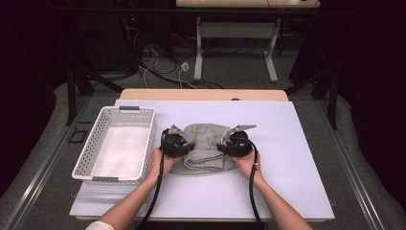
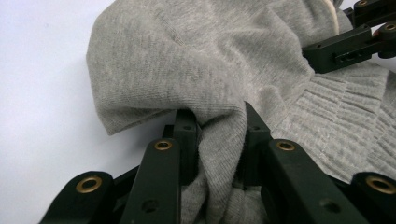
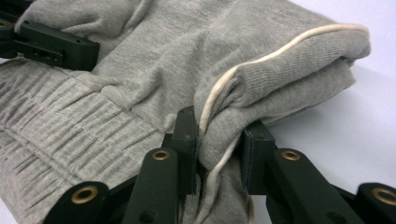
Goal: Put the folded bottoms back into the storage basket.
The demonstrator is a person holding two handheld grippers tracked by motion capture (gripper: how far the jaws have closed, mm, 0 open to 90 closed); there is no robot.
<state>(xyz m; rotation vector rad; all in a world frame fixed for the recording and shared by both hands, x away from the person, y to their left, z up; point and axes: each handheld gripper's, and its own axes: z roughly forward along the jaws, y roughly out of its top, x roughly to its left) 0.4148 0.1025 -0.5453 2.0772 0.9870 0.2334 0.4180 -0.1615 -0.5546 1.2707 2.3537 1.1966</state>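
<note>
A grey knit garment (image 1: 206, 146) lies folded in a bundle on the white table sheet (image 1: 287, 158). It has a ribbed band (image 2: 341, 116) and a cream piping line (image 3: 280, 46). My left gripper (image 1: 178, 143) is at the bundle's left side, shut on a pinch of the grey fabric (image 2: 219, 130). At the bundle's right side my right gripper (image 1: 235, 143) is shut on a folded edge with the piping (image 3: 217, 135). In the left gripper view, the right gripper's jaw parts (image 2: 355, 44) show at the top right. A person's hands hold both grippers from the near side.
A white perforated basket (image 1: 95, 143) stands on the sheet left of the garment, close to my left hand. Cables (image 1: 251, 191) trail from both grippers toward the near edge. Beyond the table are a white desk frame (image 1: 234, 43) and floor cables.
</note>
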